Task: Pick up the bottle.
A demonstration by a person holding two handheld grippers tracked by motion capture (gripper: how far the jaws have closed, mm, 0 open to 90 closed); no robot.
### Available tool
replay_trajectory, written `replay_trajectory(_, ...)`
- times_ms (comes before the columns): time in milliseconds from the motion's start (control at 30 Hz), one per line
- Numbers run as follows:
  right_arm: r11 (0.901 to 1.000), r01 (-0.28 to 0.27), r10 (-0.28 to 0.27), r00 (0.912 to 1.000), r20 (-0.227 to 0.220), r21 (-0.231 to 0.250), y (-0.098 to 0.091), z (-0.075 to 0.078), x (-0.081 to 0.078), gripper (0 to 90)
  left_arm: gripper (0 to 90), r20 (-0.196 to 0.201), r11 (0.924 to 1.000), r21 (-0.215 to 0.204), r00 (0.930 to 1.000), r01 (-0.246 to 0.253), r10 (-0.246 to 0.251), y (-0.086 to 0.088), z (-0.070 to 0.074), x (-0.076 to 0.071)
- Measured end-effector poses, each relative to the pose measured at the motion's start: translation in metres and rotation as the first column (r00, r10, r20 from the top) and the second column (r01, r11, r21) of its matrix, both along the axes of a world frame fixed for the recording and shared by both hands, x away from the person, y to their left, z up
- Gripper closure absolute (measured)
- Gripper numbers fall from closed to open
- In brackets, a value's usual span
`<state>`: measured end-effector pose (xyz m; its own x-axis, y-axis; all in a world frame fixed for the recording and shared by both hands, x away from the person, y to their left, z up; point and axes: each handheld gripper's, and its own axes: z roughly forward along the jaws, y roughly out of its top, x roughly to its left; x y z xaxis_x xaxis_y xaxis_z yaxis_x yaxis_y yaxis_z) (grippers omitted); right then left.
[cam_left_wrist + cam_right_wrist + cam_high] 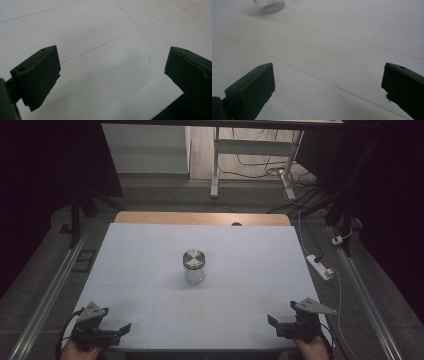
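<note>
Nearest to us, at the front edge of the table point(150, 270), we hold the left gripper point(117, 330) at the left corner and the right gripper point(275, 322) at the right corner, each low over the white cover and well apart from the other. Our hands sit at the bottom edge of the high view, and both grippers turn inward toward the middle of the table. In the left gripper view, the left gripper point(111, 72) has its jaws spread wide with bare white surface between them. In the right gripper view, the right gripper point(328, 85) also stands with its jaws wide apart and holds nothing.

Farther on, near the centre of the cover, a glass jar point(193, 266) stands upright with a round metal lid on top, well apart from both grippers. The right gripper view catches the jar point(270, 6) at its upper left edge.

Beyond the table, a white power strip point(320, 266) lies on the floor at the right, and a desk frame point(216, 165) stands farther back.
</note>
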<state>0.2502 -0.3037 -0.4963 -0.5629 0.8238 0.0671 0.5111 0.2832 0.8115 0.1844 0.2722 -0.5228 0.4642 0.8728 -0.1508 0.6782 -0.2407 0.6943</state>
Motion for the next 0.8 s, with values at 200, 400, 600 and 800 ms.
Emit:
replay_trajectory(200, 0.9992, -0.039, 0.039, 0.9992, -0.004, -0.012, 0.0039, -0.0002, 0.0004, 0.0, 1.2, -0.009, 0.9998, -0.008, 0.9998, 0.018, -0.018, 0.0011, -0.0006, 0.0008)
replay_trajectory(400, 0.9971, -0.058, 0.059, 0.9977, -0.032, 0.049, 0.0013, 0.0001, 0.0009, 0.0, 1.9, -0.015, 0.9993, -0.015, 0.9993, 0.033, -0.034, 0.0002, -0.0005, 0.0012)
replay_trajectory(600, 0.9969, -0.064, 0.066, 0.997, -0.039, 0.046, 0.0016, -0.0002, 0.0014, 0.0, 1.7, -0.022, 0.9992, -0.002, 0.999, 0.04, -0.04, -0.0021, -0.0004, 0.0015)
replay_trajectory(800, 0.9954, -0.085, 0.087, 0.9953, -0.044, 0.044, 0.0027, -0.0005, 0.0019, 0.0, 0.5, -0.042, 0.9987, 0.008, 0.9979, 0.05, -0.05, -0.0031, -0.0013, 0.0038)
